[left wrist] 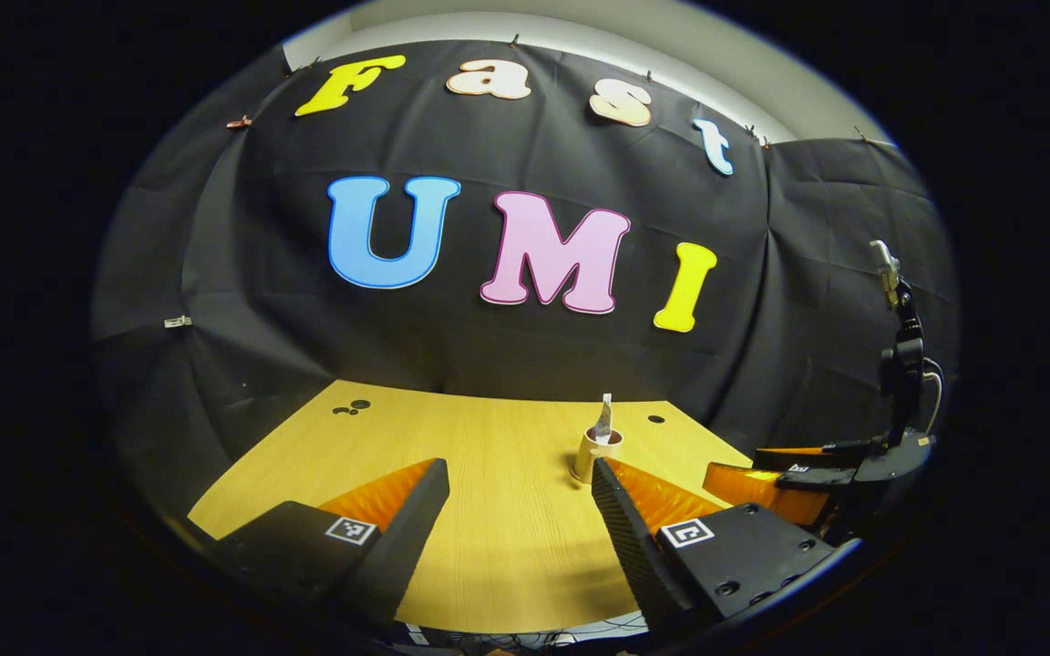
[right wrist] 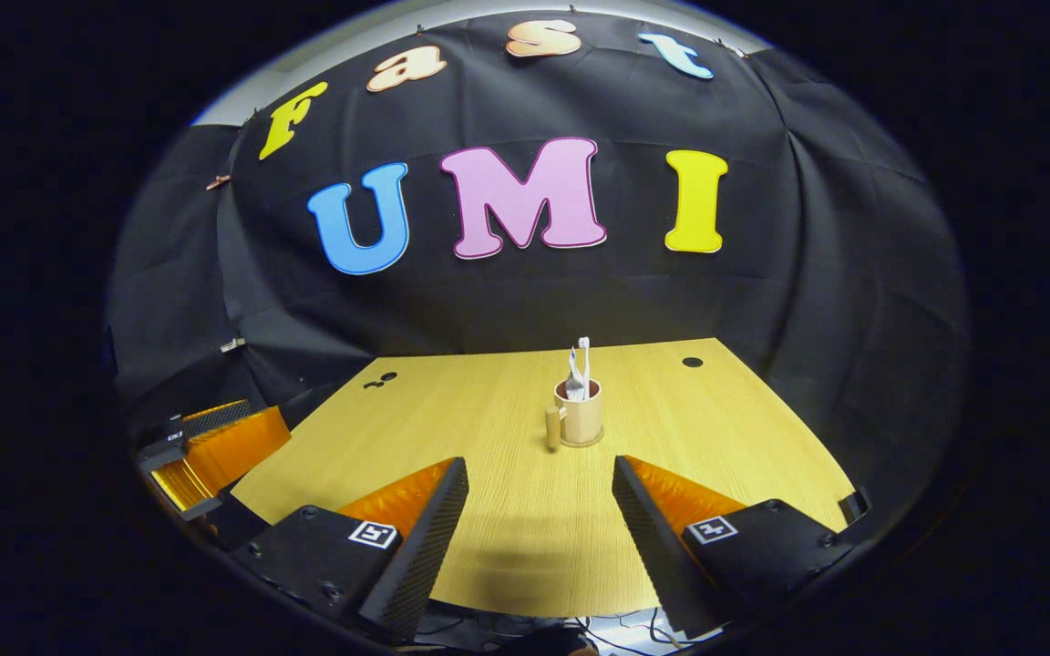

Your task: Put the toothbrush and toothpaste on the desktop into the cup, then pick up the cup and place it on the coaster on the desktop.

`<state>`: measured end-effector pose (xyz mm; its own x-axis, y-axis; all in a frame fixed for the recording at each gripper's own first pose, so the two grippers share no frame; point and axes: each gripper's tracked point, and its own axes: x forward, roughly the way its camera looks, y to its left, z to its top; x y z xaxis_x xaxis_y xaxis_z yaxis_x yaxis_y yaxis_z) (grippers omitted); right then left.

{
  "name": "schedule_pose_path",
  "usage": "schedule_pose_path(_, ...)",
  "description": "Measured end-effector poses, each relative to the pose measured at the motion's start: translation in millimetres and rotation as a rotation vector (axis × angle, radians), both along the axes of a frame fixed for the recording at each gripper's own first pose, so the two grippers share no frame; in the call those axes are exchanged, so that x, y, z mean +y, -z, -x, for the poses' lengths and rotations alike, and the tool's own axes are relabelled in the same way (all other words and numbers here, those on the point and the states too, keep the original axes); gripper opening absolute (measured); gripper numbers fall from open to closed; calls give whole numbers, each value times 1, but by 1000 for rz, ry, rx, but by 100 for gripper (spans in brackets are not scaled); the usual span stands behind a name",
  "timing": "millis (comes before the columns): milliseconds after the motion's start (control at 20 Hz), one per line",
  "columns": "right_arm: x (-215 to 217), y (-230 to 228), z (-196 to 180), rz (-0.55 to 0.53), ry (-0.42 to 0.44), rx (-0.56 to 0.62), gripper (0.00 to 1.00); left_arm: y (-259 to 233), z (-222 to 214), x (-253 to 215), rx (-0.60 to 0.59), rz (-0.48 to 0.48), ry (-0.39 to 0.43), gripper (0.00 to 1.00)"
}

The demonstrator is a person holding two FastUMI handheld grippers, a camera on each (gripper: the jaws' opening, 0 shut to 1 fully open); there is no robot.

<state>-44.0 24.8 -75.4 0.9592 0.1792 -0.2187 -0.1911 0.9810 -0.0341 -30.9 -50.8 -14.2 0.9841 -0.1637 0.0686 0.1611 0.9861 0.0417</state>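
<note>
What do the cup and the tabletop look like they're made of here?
Cup: tan, matte, with a same-toned handle on its left in the right gripper view; it looks like wood or bamboo, though plastic can't be ruled out at this distance. Tabletop: pale yellow with fine straight grain lines and a faint sheen, probably wood-grain laminate rather than solid wood. Round dark holes pierce it near the back.
</note>
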Motion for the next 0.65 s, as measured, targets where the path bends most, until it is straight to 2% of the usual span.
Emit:
schedule_pose_path(250,9,12,24,-8,-15,31,98,16,16,19,29,13,-38,98)
schedule_pose_path(500,10,10,41,15,-29,28,98,20,19,16,47,51,-14,98)
schedule_pose_path(650,4,15,47,15,-19,40,98,26,20,10,52,39,5,98)
